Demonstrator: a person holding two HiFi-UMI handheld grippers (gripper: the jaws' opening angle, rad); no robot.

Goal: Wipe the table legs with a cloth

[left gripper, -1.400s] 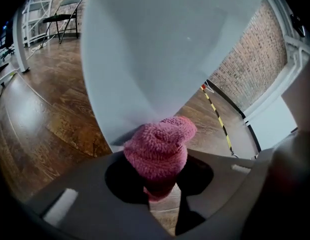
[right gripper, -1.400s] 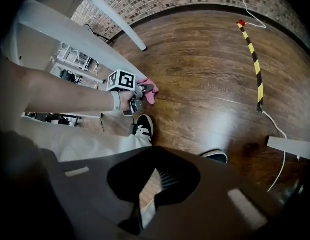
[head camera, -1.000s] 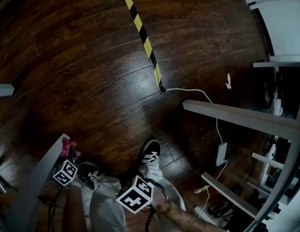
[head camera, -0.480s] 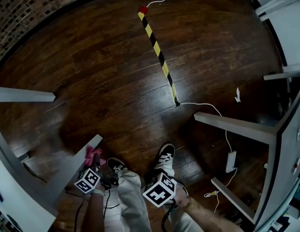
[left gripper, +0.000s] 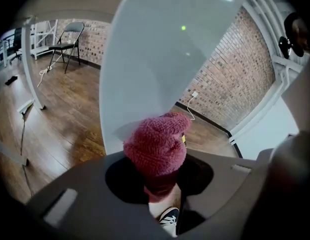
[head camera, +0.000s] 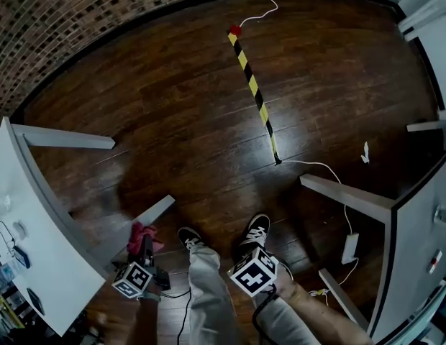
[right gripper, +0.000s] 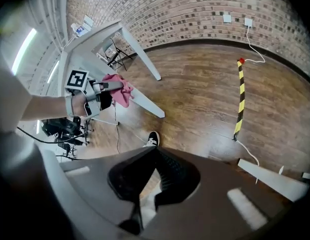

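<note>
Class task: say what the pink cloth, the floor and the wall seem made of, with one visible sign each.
Pink cloth: probably knitted yarn, matt; bumpy looped surface.
Floor: dark wood or wood-look planks, glossy; grain, board seams, reflections.
Wall: brick, matt; mortar lines.

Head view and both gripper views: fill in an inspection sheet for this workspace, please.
surface: dark wooden floor; white tabletop at left, items on it too small to tell.
job's things: pink cloth at the slanted table leg.
clutter: white scrap on the floor.
grippers: left gripper shut on the pink cloth; right gripper shut, empty.
cables: white cable from the striped floor strip to an adapter; black cable near the left gripper.
surroundings: brick wall; second white table at right.
</note>
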